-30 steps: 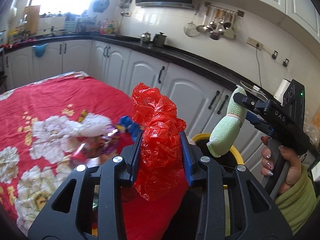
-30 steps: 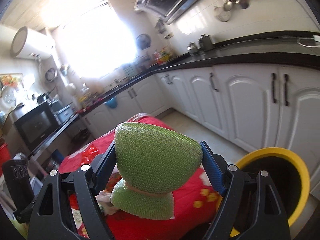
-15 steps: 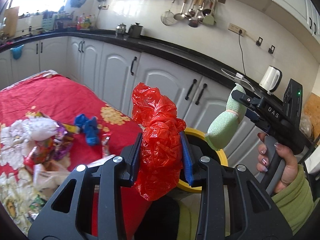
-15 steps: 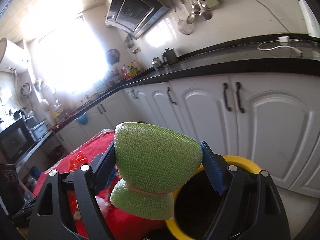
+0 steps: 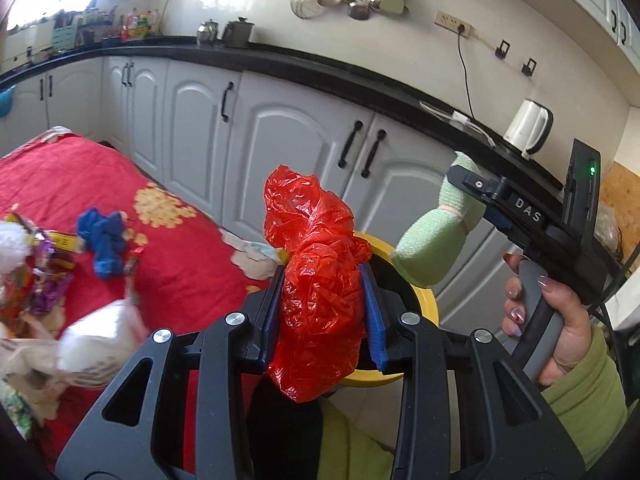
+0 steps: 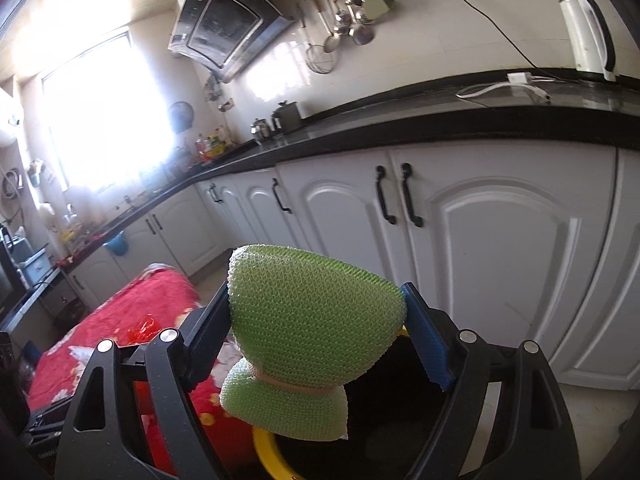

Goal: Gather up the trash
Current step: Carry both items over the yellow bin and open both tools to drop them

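Left gripper (image 5: 322, 312) is clamped on a crumpled red plastic bag (image 5: 316, 284), held right over the round yellow-rimmed trash bin (image 5: 426, 300) by the white cabinets. Right gripper (image 6: 320, 344) is squeezing a green mesh scrubber sponge (image 6: 308, 320) just above the same bin's dark opening, beside the red floral tablecloth (image 5: 176, 248)

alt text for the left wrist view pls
The left hand-held gripper clamps a crumpled red plastic bag above a yellow-rimmed bin. At right, the right hand-held gripper holds a green mesh scrubber; a red tablecloth with scattered wrappers lies left.
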Motion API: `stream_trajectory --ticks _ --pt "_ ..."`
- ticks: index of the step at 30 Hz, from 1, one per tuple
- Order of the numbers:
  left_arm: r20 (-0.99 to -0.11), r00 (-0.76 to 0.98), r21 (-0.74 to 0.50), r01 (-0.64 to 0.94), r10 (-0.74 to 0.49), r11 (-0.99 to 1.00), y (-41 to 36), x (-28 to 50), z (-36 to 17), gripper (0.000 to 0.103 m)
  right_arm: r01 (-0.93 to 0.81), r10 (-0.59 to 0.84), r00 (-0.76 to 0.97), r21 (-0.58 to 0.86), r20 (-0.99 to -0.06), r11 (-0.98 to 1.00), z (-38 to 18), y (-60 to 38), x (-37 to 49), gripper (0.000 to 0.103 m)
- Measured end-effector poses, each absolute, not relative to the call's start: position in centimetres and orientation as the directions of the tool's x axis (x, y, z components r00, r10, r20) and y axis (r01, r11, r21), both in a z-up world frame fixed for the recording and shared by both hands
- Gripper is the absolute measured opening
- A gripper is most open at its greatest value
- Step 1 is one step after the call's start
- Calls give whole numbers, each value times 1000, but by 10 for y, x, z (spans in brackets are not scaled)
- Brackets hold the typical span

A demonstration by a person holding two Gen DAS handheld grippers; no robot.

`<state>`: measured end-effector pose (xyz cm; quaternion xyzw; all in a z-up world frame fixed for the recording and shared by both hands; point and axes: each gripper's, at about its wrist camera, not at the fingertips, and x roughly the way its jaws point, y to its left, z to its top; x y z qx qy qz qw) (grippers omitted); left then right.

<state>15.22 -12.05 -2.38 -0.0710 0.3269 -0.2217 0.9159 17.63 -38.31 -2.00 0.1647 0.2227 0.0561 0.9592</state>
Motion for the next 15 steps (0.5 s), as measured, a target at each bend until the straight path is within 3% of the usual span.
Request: stream_trajectory --ticks 15 --pt "-642 594 -283 404 -484 870 -174 182 -67 28 77 108 873 354 -475 932 -62 -412 188 81"
